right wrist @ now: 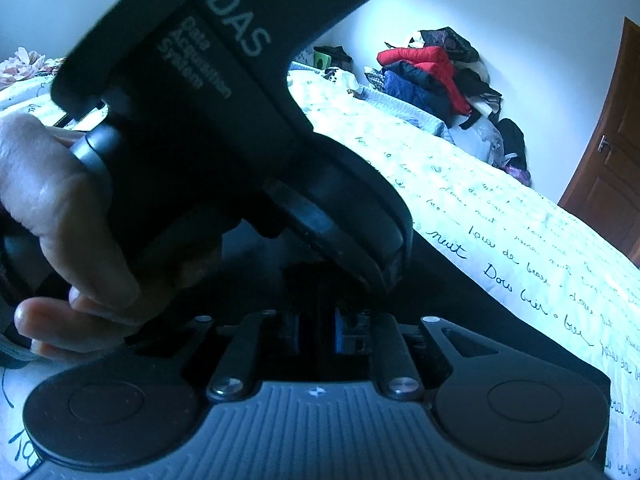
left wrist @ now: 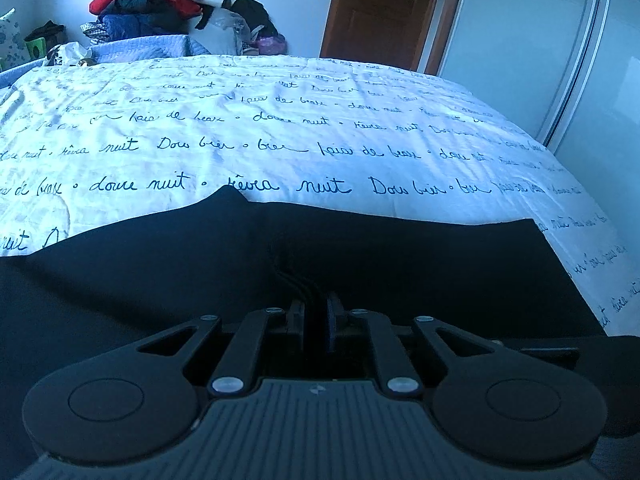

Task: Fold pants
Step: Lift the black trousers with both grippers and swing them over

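With left tool (left wrist: 316,312) and right tool (right wrist: 320,328) both clenched on the black pants (left wrist: 400,264), lift evenly, carrying the pinched layers forward over the bed (left wrist: 280,140) without slack.

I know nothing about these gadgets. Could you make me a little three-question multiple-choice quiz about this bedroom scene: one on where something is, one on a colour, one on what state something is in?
1. Where do the pants lie?
A. on the printed bedspread
B. on the floor
C. hanging on the door

2. What colour is the jacket on top of the clothes pile?
A. yellow
B. red
C. white

3. How do the left gripper fingers stand?
A. spread wide
B. nearly together, with dark cloth at the tips
C. out of view

Answers: 1 A, black fabric spreads over the bedspread; 2 B, a red jacket tops the pile; 3 B, the fingers sit close with folds between them.
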`<state>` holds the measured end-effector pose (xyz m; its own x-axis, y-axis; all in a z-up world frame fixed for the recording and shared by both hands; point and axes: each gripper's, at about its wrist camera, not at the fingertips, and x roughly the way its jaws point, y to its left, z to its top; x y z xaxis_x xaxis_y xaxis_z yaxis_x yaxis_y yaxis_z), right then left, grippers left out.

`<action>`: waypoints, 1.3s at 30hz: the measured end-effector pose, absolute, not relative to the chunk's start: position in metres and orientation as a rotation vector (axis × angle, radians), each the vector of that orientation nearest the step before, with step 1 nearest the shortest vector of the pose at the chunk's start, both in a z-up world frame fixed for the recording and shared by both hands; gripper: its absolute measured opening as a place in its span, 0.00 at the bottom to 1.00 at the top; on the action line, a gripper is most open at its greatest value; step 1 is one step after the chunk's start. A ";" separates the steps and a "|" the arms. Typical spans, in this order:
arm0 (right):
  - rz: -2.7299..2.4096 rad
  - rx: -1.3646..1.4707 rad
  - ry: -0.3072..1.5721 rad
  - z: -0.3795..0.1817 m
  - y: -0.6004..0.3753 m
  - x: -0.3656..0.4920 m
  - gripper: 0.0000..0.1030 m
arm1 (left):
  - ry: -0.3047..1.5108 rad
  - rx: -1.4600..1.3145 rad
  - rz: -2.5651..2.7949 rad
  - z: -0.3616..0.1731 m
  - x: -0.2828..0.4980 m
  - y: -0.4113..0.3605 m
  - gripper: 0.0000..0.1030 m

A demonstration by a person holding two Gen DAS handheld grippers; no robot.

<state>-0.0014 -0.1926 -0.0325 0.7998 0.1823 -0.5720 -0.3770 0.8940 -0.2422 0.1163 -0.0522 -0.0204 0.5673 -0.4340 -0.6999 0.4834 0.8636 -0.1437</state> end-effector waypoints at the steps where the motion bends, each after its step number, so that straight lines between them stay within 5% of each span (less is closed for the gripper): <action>1: 0.314 -0.354 0.576 -0.029 -0.194 -0.003 0.20 | 0.804 0.067 -0.537 -0.020 0.116 -0.052 0.20; 6: 0.396 -0.323 0.600 -0.012 -0.210 -0.017 0.41 | 0.809 0.065 -0.534 -0.020 0.116 -0.048 0.23; 14: 0.401 -0.054 0.541 0.021 -0.270 -0.014 0.42 | 0.796 0.020 -0.476 -0.003 0.121 -0.029 0.35; 21: 0.208 -0.140 0.692 -0.015 -0.265 0.016 0.42 | 0.788 0.105 -0.473 0.005 0.121 -0.051 0.44; 39: 0.210 -0.212 0.684 -0.017 -0.254 -0.004 0.42 | 0.719 0.306 -0.405 -0.013 0.056 -0.050 0.59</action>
